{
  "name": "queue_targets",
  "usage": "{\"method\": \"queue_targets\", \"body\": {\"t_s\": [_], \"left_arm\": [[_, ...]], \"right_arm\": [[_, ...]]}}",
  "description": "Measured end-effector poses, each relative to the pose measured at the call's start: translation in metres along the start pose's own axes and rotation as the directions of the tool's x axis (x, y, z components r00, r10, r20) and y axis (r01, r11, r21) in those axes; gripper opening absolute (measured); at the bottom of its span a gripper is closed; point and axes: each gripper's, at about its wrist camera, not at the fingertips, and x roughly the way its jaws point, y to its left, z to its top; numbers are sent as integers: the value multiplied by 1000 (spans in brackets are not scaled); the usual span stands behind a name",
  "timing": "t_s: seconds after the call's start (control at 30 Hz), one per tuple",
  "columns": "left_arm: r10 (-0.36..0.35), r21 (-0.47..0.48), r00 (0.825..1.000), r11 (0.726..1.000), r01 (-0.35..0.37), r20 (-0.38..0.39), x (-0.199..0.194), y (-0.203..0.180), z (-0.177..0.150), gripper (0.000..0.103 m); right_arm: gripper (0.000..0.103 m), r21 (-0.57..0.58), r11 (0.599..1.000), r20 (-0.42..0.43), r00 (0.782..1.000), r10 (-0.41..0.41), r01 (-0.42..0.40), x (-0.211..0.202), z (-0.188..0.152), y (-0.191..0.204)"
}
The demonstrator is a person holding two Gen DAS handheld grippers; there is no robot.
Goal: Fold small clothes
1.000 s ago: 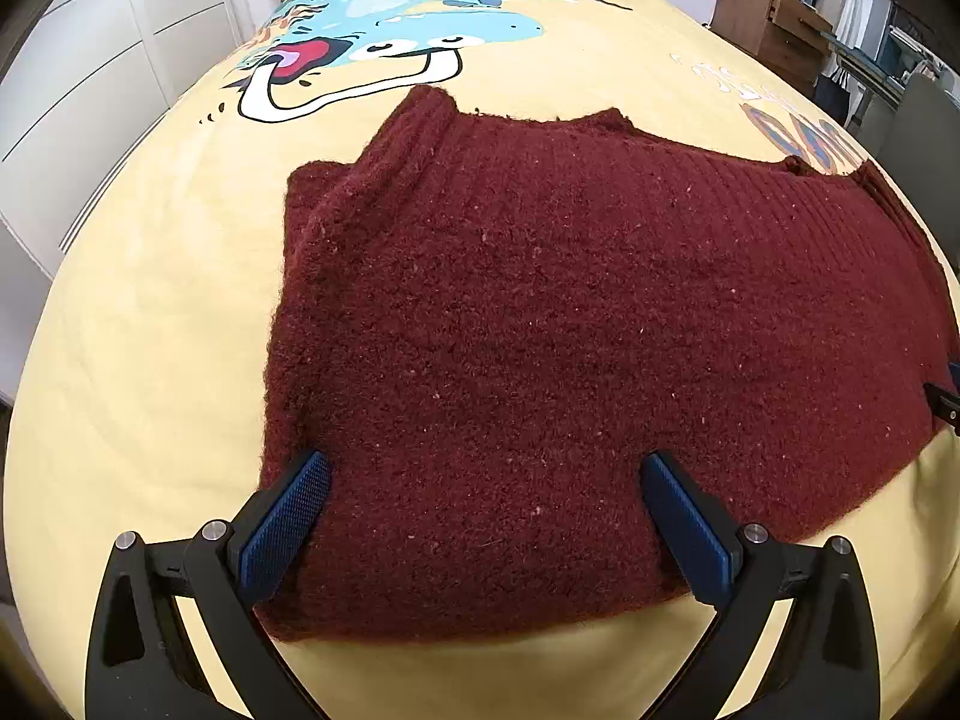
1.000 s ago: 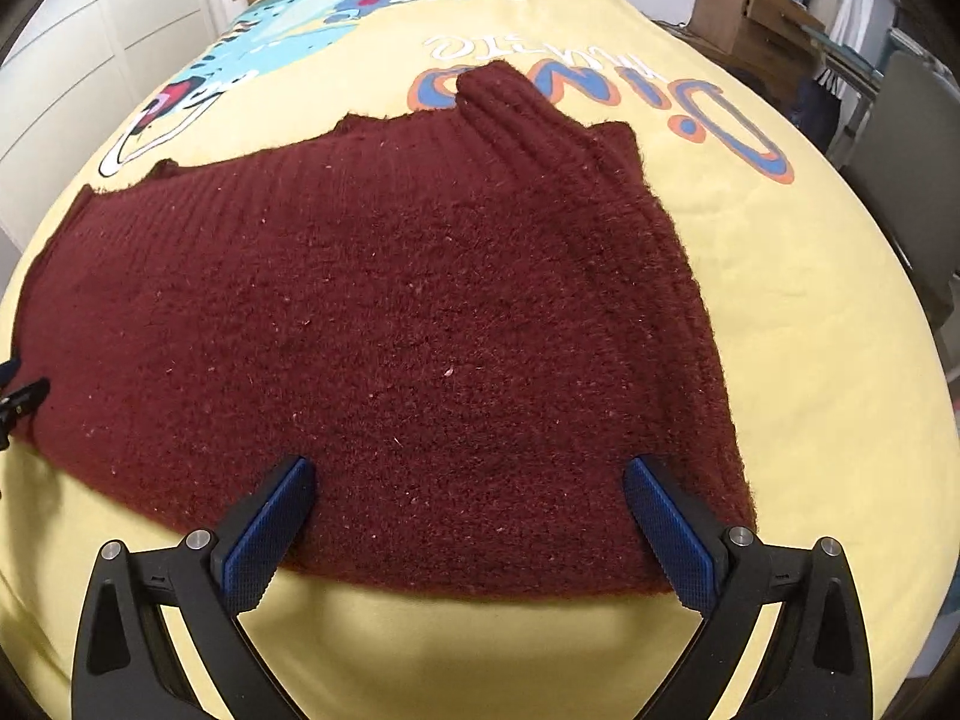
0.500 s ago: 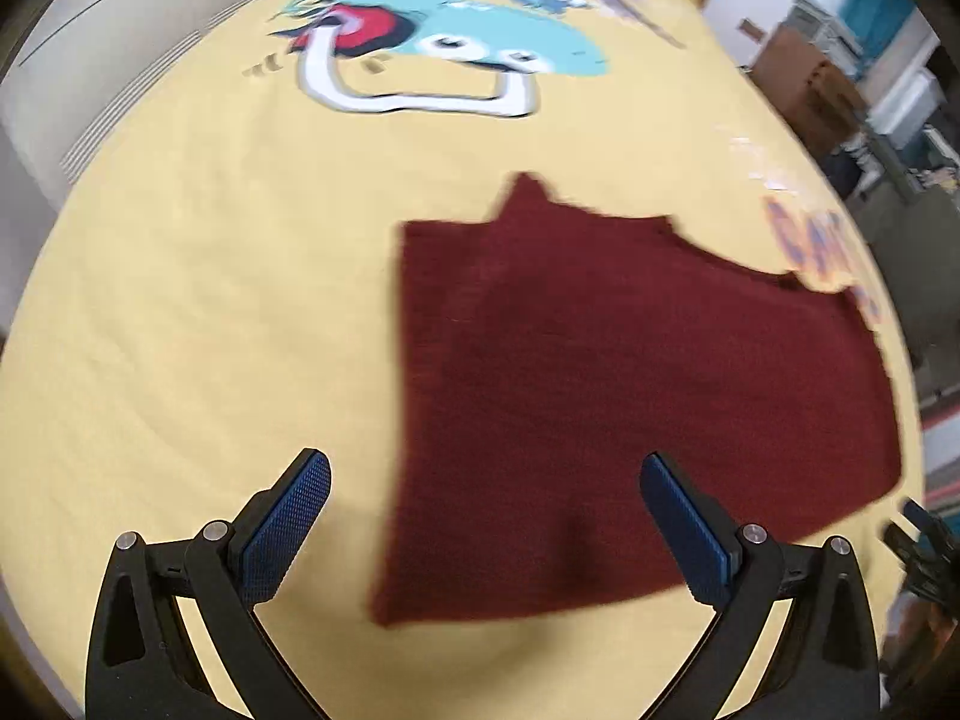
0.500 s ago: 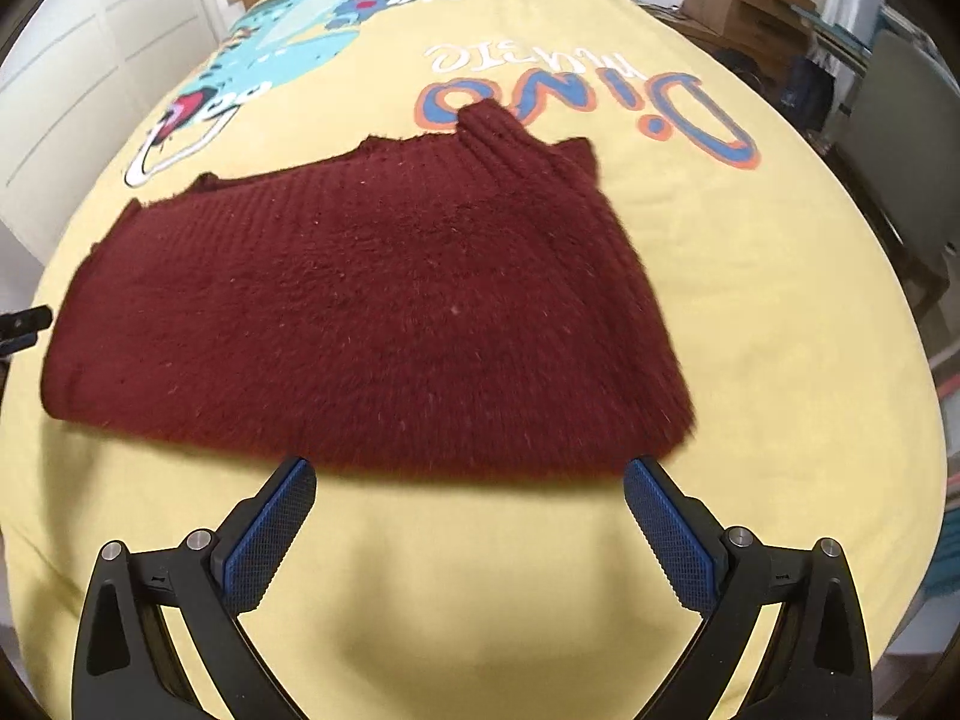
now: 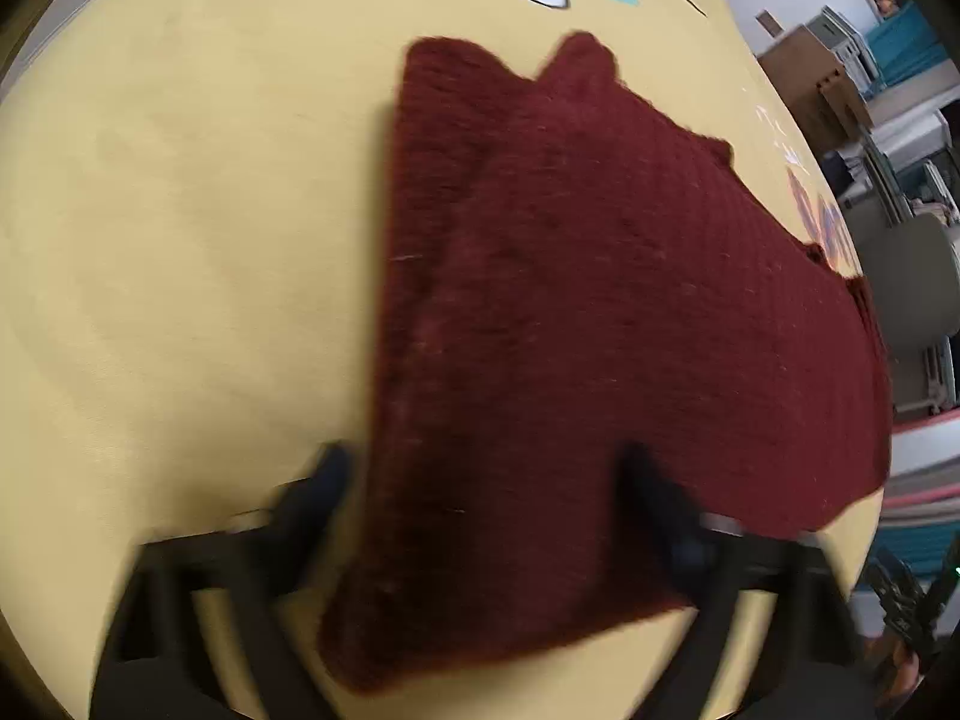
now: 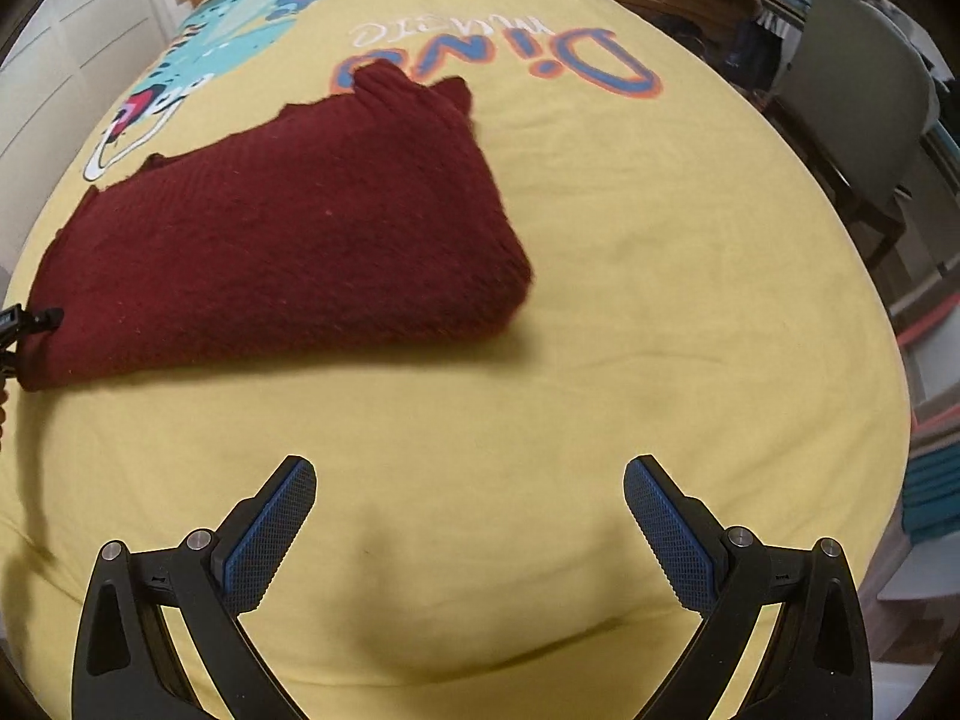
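Sweater [image 6: 282, 252], dark red knit, lies folded on the yellow bedspread [image 6: 600, 360]. Left gripper [image 5: 486, 480] tilts steeply down over the sweater's near corner, jaws closing with the knit edge between them; blur hides whether the pads press it. Right gripper [image 6: 469, 516] points steeply down over bare bedspread, near the sweater but not touching it, jaws spread and empty. Beyond the sweater, upside-down print reads "Dino" [image 6: 498, 66]; smaller word above it unreadable.

In the right wrist view bare bed [image 6: 630, 312] fills the centre and lower frame, with the sweater [image 6: 288, 252] blocking the upper left and a chair [image 6: 858, 114] at the upper right edge.
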Motion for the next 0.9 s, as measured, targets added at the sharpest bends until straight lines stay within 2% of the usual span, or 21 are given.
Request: {"method": "queue_targets", "body": {"t_s": [0.03, 0.07, 0.13, 0.23, 0.37, 0.57, 0.8, 0.9], "left_arm": [[-25, -17, 1000, 1000, 25, -10, 0, -2, -1, 51], [-22, -21, 1000, 1000, 21, -16, 1, -3, 1, 49], [-34, -19, 999, 999, 34, -26, 2, -3, 1, 37], [-65, -53, 997, 997, 64, -29, -6, -1, 4, 32], [-50, -64, 999, 997, 48, -21, -26, -9, 2, 30], [-53, -35, 999, 998, 53, -4, -60, -49, 13, 29], [0, 108, 1000, 994, -2, 24, -85, -127, 18, 28], [-6, 146, 1000, 989, 2, 23, -88, -156, 16, 27]], "right_arm": [[103, 6, 1000, -4, 1000, 0, 0, 1, -2, -2], [102, 12, 1000, -5, 1000, 1, 0, 2, -3, -4], [102, 29, 1000, -2, 1000, 11, -11, 3, -5, -6], [103, 44, 999, 6, 1000, 31, -31, 3, -5, -9], [102, 46, 997, 29, 997, 66, -67, 0, -4, -13], [102, 48, 992, 71, 991, 112, -116, -5, 5, -26], [103, 56, 992, 103, 989, 109, -115, -13, 21, -53], [103, 76, 991, 126, 987, 104, -114, -17, 28, -69]]}}
